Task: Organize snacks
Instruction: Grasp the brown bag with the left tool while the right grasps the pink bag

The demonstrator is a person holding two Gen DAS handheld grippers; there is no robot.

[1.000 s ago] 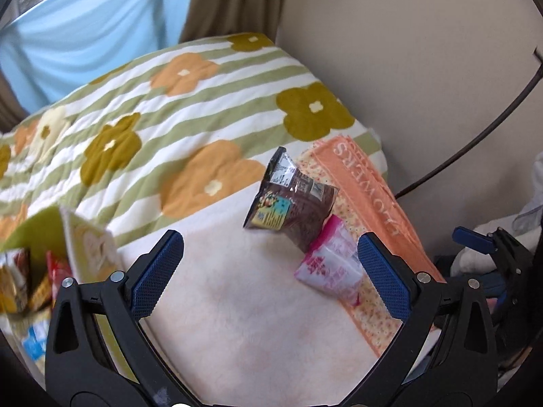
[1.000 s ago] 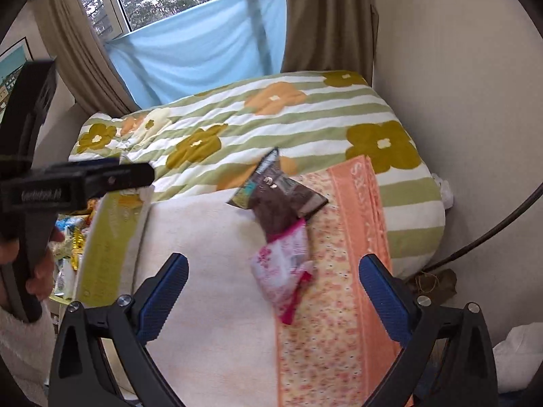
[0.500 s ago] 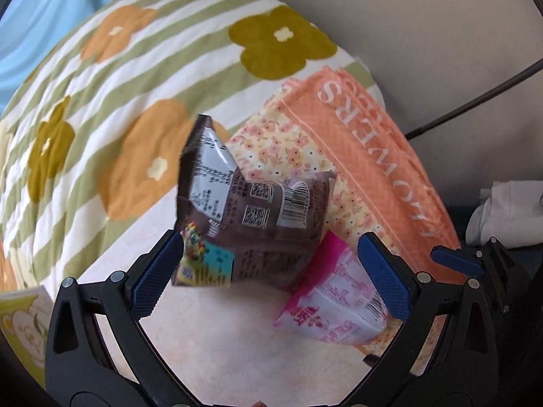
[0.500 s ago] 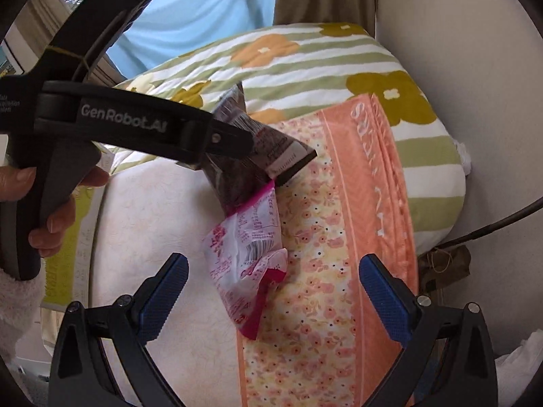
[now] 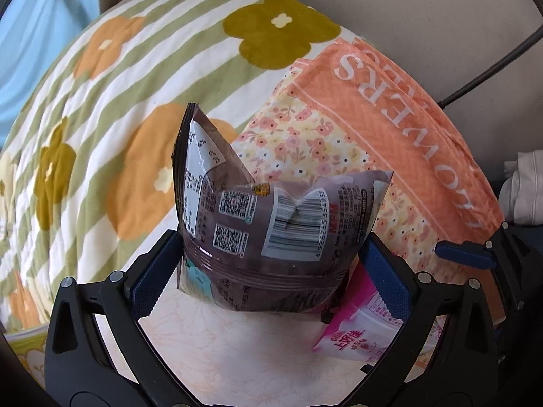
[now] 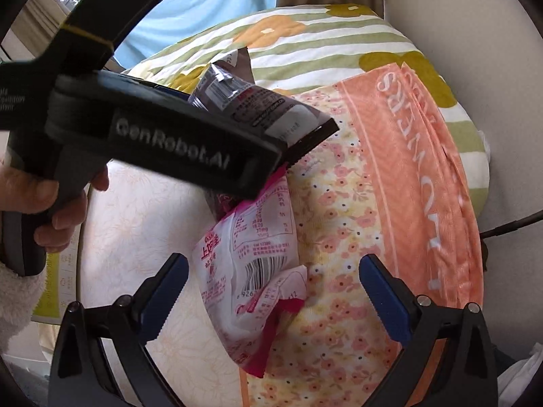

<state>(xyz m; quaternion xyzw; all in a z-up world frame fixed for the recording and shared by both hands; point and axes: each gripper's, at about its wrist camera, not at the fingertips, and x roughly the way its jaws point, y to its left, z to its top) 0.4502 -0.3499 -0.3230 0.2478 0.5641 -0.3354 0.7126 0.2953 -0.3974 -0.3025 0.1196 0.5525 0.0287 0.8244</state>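
The left gripper (image 5: pixel 268 271) is bracketing the brown bag (image 5: pixel 271 234) on the bed (image 5: pixel 101 108), its fingers (image 5: pixel 154 273) spread wide, one on each side of the bag's lower half. Whether the pads are touching the film is hard to tell; they are not squeezing it. The bag is standing crumpled, one corner poking up, and its lower right edge is lying over the pink bag (image 5: pixel 353 335).

The right gripper (image 6: pixel 269 291) is hovering over the pink bag (image 6: pixel 251 271), fingers (image 6: pixel 383 295) also spread, the bag lying between them on the seam of the cream blanket (image 6: pixel 142 224) and the floral towel (image 6: pixel 390 203). A hand (image 6: pixel 51 200) is holding the left tool, which is crossing above both bags.

The risks, as I judge them:
- The bags are overlapping, so lifting the brown one may drag or flip the pink one out from between the right fingers.
- Glossy, puffy film can slide out of a shallow pinch, or crush the snacks if clamped hard.
- The two grippers are working very close together and could knock each other.
- Fingers dipping low could snag the soft bedding.
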